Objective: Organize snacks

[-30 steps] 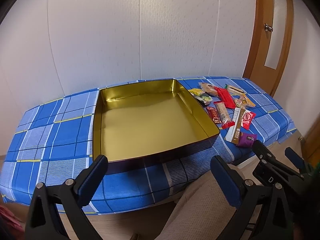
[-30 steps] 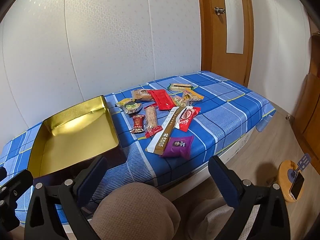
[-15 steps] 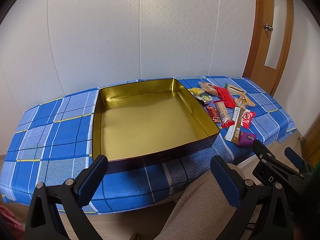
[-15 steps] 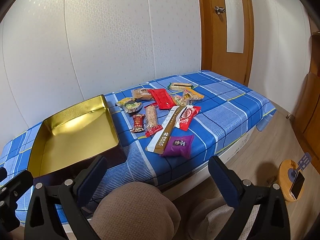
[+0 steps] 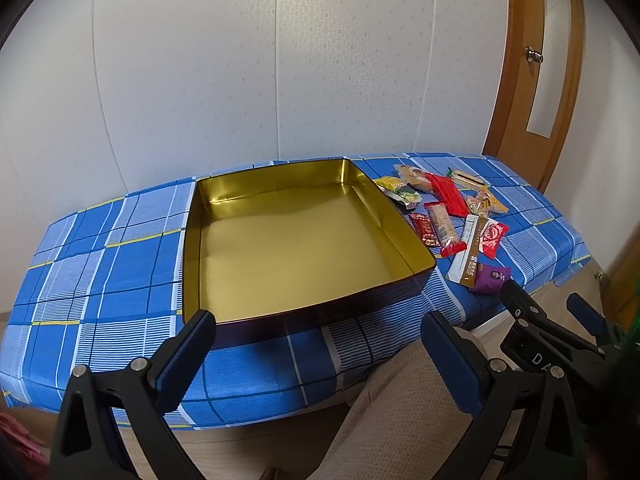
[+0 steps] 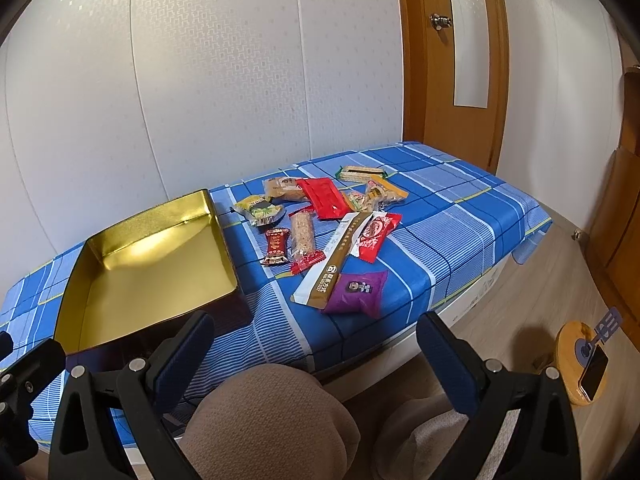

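An empty gold tin tray (image 5: pixel 200 208) (image 6: pixel 224 240) sits on a blue plaid cloth. Several wrapped snacks lie to its right: a purple packet (image 6: pixel 358 292) (image 5: pixel 491 279), a long white-and-gold bar (image 6: pixel 334 258), a red wafer packet (image 6: pixel 376 234), a clear cereal bar (image 6: pixel 303 236), a small dark red candy (image 6: pixel 275 245), a red pouch (image 6: pixel 325 198) and a yellow-green packet (image 6: pixel 260 209). My left gripper (image 5: pixel 320 354) is open and empty, held back in front of the tray. My right gripper (image 6: pixel 316 354) is open and empty, held back in front of the snacks.
The cloth covers a low table (image 5: pixel 96 264) against a white panelled wall. A wooden door (image 6: pixel 452 60) stands at the right. A small round wooden stool with a phone (image 6: pixel 586 364) is on the floor. My knees (image 6: pixel 272 420) are below the table edge.
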Tool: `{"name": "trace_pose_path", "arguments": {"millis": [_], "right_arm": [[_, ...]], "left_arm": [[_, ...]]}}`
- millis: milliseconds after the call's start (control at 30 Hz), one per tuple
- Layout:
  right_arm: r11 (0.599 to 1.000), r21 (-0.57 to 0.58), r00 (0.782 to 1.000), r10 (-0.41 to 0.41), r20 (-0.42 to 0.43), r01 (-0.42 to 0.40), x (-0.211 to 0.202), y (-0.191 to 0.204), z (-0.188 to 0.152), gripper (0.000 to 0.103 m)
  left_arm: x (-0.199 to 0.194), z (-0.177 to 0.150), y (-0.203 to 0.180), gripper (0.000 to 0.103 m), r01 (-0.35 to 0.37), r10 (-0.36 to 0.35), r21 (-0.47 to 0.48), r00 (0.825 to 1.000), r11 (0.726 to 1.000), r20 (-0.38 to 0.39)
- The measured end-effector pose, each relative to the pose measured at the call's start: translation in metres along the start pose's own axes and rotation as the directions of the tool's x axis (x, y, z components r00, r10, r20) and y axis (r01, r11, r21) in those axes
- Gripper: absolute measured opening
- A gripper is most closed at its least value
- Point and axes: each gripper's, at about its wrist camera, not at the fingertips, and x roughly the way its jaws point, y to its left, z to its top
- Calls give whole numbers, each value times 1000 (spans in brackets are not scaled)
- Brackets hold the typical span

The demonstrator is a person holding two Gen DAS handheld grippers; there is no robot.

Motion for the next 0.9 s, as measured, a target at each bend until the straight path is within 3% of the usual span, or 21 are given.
{"name": "trace_pose_path", "arguments": {"millis": [500, 667, 900], "right_arm": [[1000, 30, 1000, -1, 2, 1, 15, -27, 6, 102], [996, 81, 1000, -23, -10, 24, 31, -64, 13, 102], [986, 136, 996, -93, -3, 92, 59, -113, 20, 102]], "left_arm": [[15, 1, -18, 103, 5, -2, 68, 999, 998, -48], [28, 8, -29, 103, 119, -114, 74, 991, 990, -76], [53, 29, -74, 103, 188, -172, 157, 979, 970, -110]]}}
